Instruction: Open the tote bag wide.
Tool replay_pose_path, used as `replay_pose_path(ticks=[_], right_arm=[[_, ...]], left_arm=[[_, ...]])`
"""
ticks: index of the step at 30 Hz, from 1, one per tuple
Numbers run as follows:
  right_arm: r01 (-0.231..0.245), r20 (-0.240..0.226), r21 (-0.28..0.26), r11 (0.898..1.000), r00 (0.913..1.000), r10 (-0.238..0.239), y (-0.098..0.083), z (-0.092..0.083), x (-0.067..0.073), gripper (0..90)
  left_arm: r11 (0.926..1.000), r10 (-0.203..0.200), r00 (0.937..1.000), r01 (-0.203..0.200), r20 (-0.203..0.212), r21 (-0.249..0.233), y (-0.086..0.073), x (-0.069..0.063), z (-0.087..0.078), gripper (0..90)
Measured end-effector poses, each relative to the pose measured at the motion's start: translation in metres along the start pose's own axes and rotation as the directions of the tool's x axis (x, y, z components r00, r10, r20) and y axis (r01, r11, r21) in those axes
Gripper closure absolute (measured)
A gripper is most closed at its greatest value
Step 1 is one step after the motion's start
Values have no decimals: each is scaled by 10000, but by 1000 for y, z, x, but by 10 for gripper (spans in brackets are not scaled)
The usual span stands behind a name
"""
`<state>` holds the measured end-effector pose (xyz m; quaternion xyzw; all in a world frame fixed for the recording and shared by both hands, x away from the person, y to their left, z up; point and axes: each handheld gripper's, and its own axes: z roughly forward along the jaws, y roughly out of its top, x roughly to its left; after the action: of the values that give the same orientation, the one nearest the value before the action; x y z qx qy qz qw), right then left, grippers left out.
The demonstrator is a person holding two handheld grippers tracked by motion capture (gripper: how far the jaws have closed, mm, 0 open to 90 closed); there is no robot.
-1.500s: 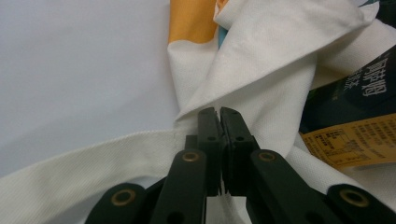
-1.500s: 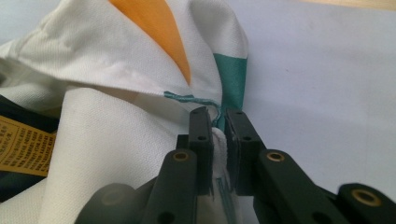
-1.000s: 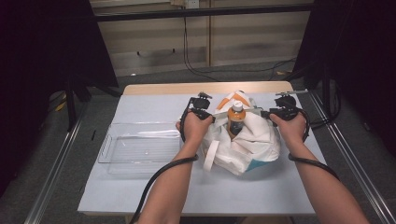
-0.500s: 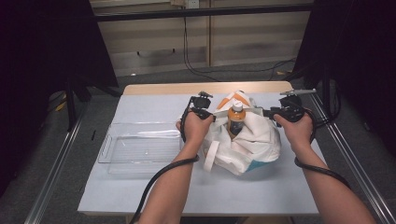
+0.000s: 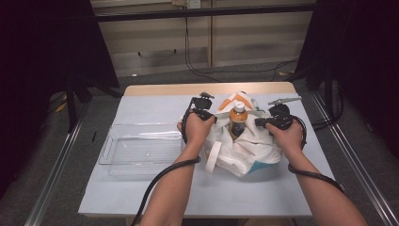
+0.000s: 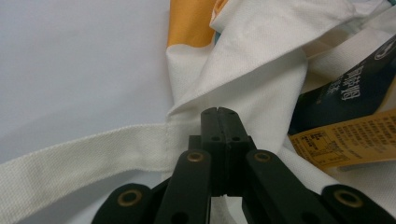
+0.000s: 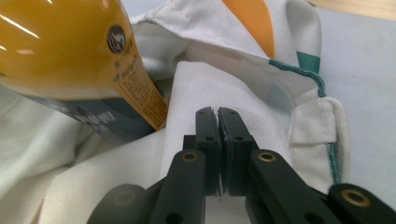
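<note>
You had both the left gripper and the right gripper, its jaws just closed, pinching the tote bag rim either side of the bottle; pulling them apart would likely come next.

the right gripper, jaws just closed, pinches a fold of the white bag beside the orange bottle

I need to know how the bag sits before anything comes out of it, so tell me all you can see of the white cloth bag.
The white cloth bag is soft woven fabric with orange panels and teal stitching, slumped and crumpled on the table right of the clear tray. One flat white strap hangs loose at its front. An orange-capped bottle stands upright in its open mouth. The left gripper and right gripper each pinch a fold of the rim, on either side of the bottle, jaws closed on the cloth.
</note>
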<state>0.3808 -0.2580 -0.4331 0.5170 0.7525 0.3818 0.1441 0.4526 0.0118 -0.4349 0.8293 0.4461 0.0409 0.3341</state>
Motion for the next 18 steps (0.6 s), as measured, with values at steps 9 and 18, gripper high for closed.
replay_pose_path(ticks=[9,18], right_arm=[[297,189,241,9993,9994,-301,-7,13,-4,900],[392,288,246,9989,9988,-399,-11,15,-2,900]], left_arm=[[9999,-110,9999,110,20,-99,-3,2,4,900],[9988,-39,9999,43,98,-484,0,-2,-14,876]])
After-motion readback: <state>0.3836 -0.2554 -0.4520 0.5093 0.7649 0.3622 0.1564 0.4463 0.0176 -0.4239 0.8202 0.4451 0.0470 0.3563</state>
